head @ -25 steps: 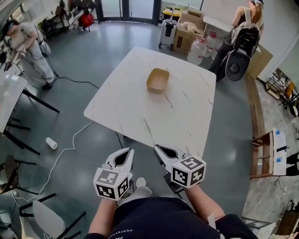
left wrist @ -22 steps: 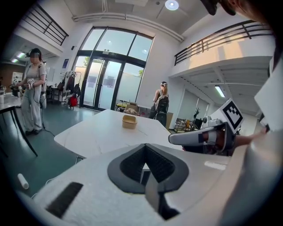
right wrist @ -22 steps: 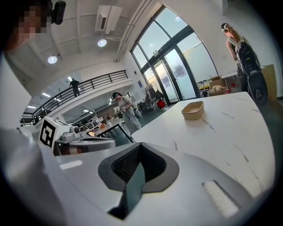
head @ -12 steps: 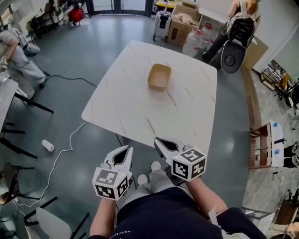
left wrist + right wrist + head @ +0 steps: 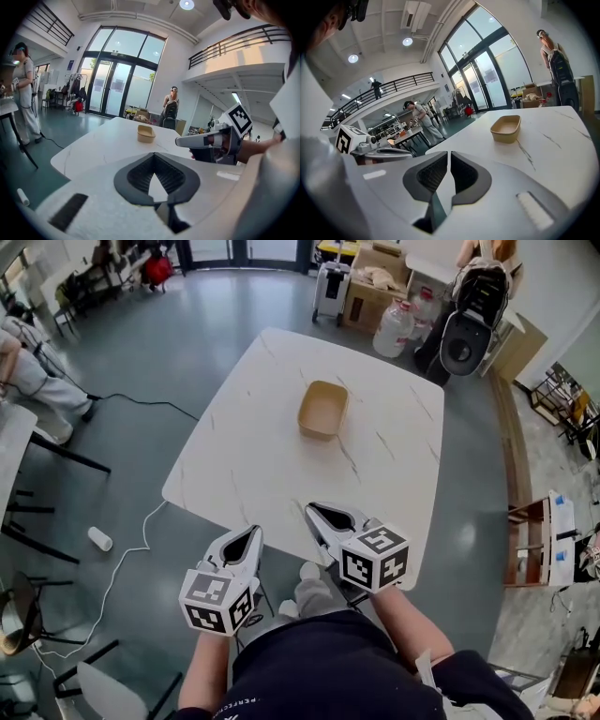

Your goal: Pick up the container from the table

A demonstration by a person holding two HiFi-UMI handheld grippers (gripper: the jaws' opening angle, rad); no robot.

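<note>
A tan oblong container (image 5: 322, 410) sits empty on the white marble-pattern table (image 5: 244, 456), toward its far side. Both grippers hover at the table's near edge, well short of the container. My left gripper (image 5: 251, 532) is shut with nothing in it, its tips meeting. My right gripper (image 5: 312, 510) shows a narrow slit between its jaws, which are opening, with nothing between them. From the left gripper view the container (image 5: 146, 134) stands far ahead beyond the left gripper (image 5: 153, 154). The right gripper view has the container (image 5: 506, 129) ahead to the right of the right gripper (image 5: 449, 154).
Cardboard boxes (image 5: 375, 292), a water jug (image 5: 393, 332) and a person with a backpack (image 5: 473, 296) stand beyond the table. A paper cup (image 5: 100, 539) and a cable (image 5: 131, 549) lie on the floor at left. A wooden shelf (image 5: 530, 549) stands at right.
The table has come closer in the head view. Both grippers have advanced to its near edge. The container has not moved on the table.
</note>
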